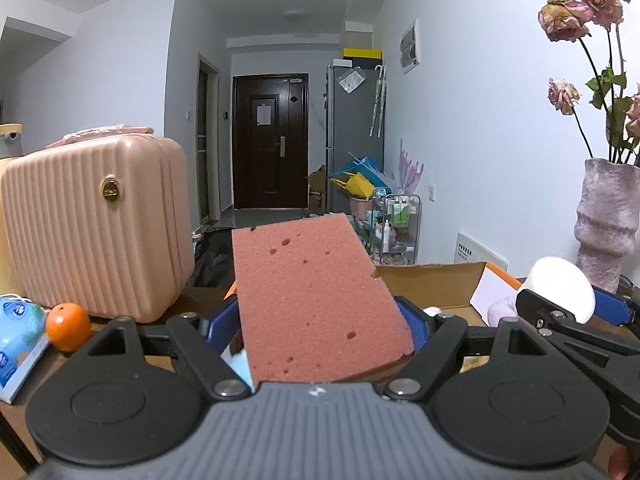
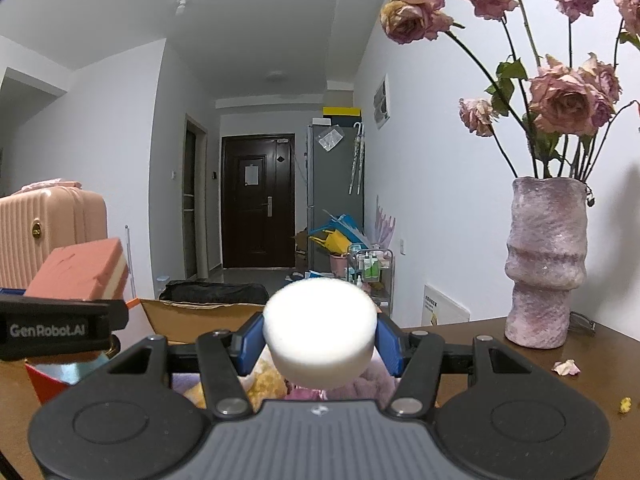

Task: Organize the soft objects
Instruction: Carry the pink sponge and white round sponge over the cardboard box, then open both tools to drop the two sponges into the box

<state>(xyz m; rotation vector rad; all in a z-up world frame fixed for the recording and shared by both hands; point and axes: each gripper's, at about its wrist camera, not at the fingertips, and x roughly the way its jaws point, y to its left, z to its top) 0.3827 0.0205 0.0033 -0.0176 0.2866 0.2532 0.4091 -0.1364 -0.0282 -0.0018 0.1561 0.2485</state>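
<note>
Left wrist view: your left gripper (image 1: 320, 322) pinches the pink sponge (image 1: 316, 300) btwn its blue pads, held over the near edge of the cardboard box (image 1: 436, 286). Right wrist view: your right gripper (image 2: 319, 340) clamps the white foam puck (image 2: 320, 334) above the box interior, where a purple plush (image 2: 360, 386) & other soft items already lie. Judged stage: mid-task; both pieces carried, not yet dropped in.

- A ribbed pink hard-shell suitcase (image 1: 96, 228) is standing on the brown table (image 2: 520, 364), a round orange fruit (image 1: 68, 326) sitting just beside it.
- Dried pink roses (image 2: 560, 96) are drooping from a textured mauve vase (image 2: 546, 264).
- A dark wooden door (image 1: 270, 142) is closing off the hallway.
</note>
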